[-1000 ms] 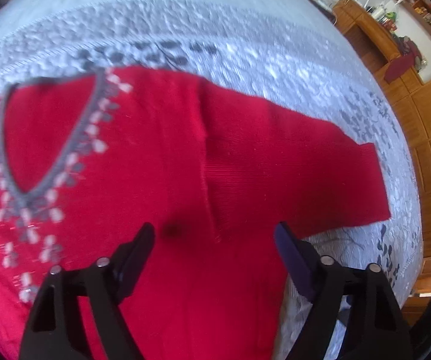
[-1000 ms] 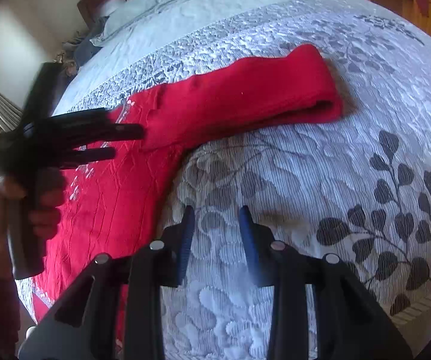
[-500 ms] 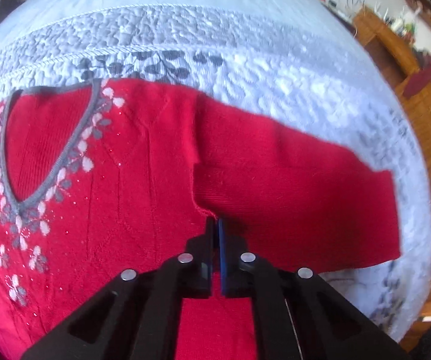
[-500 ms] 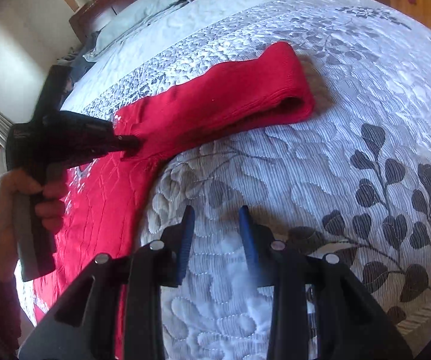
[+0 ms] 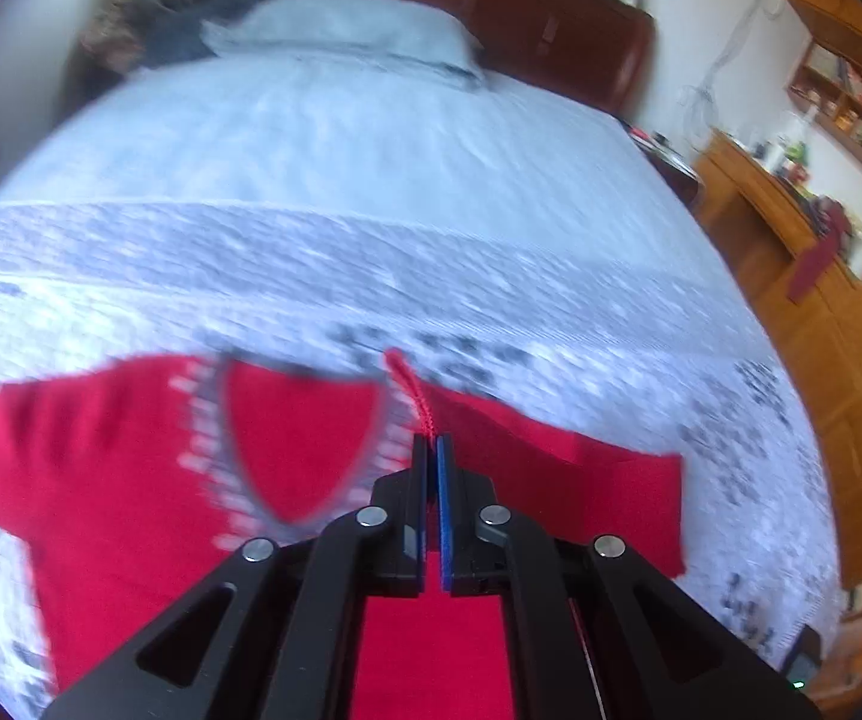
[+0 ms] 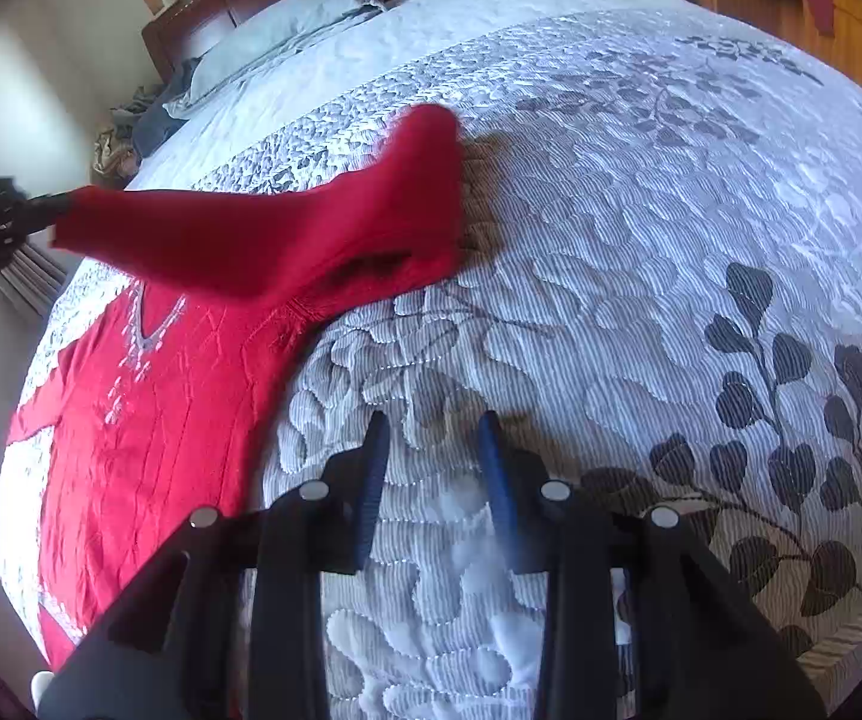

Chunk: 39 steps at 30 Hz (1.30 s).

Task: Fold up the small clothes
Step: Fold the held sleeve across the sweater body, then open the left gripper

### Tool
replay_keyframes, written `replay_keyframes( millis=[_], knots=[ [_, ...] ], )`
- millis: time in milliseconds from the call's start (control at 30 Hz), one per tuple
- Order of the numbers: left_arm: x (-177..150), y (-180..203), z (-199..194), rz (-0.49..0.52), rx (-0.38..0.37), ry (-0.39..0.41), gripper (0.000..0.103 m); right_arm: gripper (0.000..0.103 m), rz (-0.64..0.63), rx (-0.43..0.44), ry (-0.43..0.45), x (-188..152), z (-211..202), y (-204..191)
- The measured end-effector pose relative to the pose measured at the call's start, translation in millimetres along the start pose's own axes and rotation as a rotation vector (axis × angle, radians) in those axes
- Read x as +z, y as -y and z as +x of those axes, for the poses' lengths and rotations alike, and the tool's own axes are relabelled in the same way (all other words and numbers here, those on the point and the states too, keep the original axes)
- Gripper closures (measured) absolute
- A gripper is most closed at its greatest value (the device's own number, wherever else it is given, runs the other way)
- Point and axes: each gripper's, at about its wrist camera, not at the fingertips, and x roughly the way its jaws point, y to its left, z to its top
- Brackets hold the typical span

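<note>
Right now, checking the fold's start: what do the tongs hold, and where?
Left tongs pinch the red sweater at its sleeve's underarm edge. Right tongs hold nothing.

Black hand-held gripper point(image 5: 432, 441) bodies with silver pivot screws, blue-faced finger pads point(image 6: 493, 456), possibly ridged.

The sweater point(image 6: 149, 420) is red ribbed knit, matt, with a grey-and-white stitched trim at the neckline point(image 5: 305, 450). The bedspread point(image 6: 640, 252) is quilted cloth, puckered and ridged, pale grey with dark printed leaves. Both grippers point(image 5: 431, 450) point(image 6: 433, 450) are matt black plastic with shiny metal pins and blue pads point(image 6: 499, 480); the headboard point(image 5: 550, 30) is glossy dark wood.
</note>
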Motion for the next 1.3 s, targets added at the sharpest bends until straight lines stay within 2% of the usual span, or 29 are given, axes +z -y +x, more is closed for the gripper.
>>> replay_keyframes(
  millis=[167,300,367,500,600,633,667,767,867,933,1033,1133,1200,1300],
  knots=[
    [5.2,-75.1,-5.1,-0.060,0.125,0.003,0.101,0.071,-0.022,-0.018,0.004,-1.1,2.5,-4.6],
    [-6.1,-134.7,16.2,-0.119,0.227,-0.025,0.101,0.071,-0.033,-0.031,0.007,-3.0,3.6,-5.9],
    [-15.1,-159.5,33.4,-0.161,0.261,-0.048,0.101,0.071,-0.042,-0.040,0.009,-3.3,4.5,-7.8],
    [-35.0,-185.6,67.1,-0.184,0.260,-0.109,0.100,0.071,-0.067,-0.063,0.014,-3.1,7.4,-11.2],
    [-47.8,-191.7,82.9,-0.182,0.268,-0.143,0.100,0.071,-0.089,-0.077,0.010,-1.9,9.2,-13.8],
    [-50.5,-194.5,83.8,-0.187,0.267,-0.147,0.096,0.071,-0.091,-0.079,0.009,-1.3,9.5,-14.1],
    [-52.9,-197.2,81.1,-0.195,0.269,-0.149,0.090,0.071,-0.096,-0.081,0.003,-0.3,9.6,-14.6],
    [-52.1,-210.6,60.2,-0.236,0.283,-0.131,0.087,0.071,-0.107,-0.076,-0.015,4.1,5.7,-17.4],
    [-40.3,-212.0,26.3,-0.277,0.208,-0.091,0.087,0.071,-0.125,-0.032,-0.008,16.9,-9.3,-31.5],
    [-28.9,-196.3,17.7,-0.247,0.149,-0.087,0.086,0.071,-0.140,0.003,-0.016,38.2,-11.8,-51.5],
    [-18.6,-163.2,36.4,-0.155,0.084,-0.158,0.077,0.071,-0.195,0.007,-0.045,73.0,6.0,-91.8],
    [-24.2,-146.2,68.1,-0.113,0.107,-0.214,0.077,0.074,-0.194,0.068,-0.123,96.2,41.0,-120.9],
    [-33.2,-144.0,88.7,-0.106,0.110,-0.254,0.077,0.074,-0.188,0.045,-0.170,101.1,64.1,-127.9],
    [-47.9,-150.6,108.7,-0.096,0.128,-0.277,0.078,0.074,-0.134,0.006,-0.248,95.5,92.1,-116.8]
  ],
)
